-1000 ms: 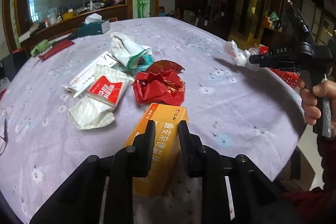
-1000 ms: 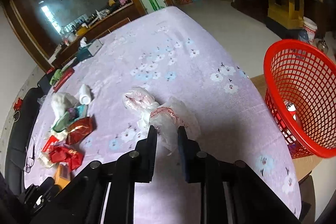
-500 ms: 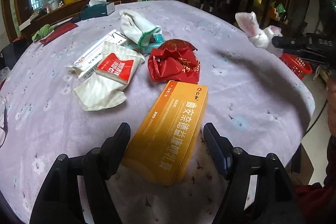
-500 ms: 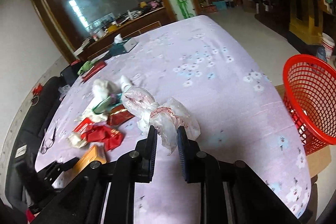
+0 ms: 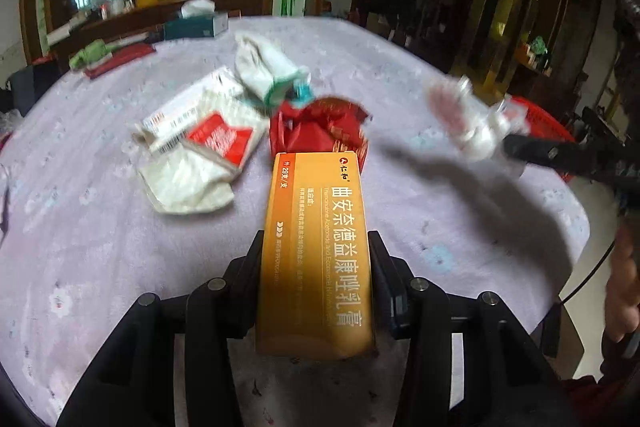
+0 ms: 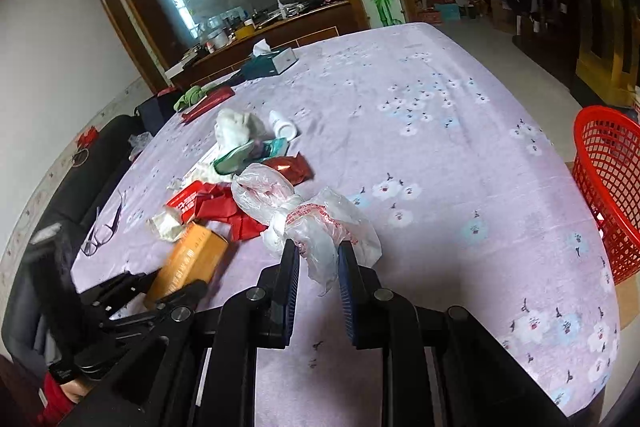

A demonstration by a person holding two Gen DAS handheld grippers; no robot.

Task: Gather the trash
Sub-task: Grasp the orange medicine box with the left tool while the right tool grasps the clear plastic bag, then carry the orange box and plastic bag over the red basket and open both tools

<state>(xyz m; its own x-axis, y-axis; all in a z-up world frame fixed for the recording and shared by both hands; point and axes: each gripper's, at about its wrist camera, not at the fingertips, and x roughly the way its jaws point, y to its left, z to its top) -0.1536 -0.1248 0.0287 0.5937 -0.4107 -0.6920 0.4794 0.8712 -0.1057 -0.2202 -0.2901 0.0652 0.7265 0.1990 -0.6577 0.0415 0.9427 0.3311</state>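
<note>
Since earlier, left claw (image 5: 316,263) has closed onto orange box (image 5: 316,247); right claw (image 6: 318,259) grips plastic bag (image 6: 316,223).

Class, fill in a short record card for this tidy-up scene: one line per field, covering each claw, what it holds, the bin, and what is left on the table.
left claw: shut on the orange box
right claw: shut on the clear plastic bag, held above the table
bin: red basket, off the table's edge on the right claw's side
left on table: red wrapper, white packets, white cloth, small white bottle, glasses, tissue box
</note>
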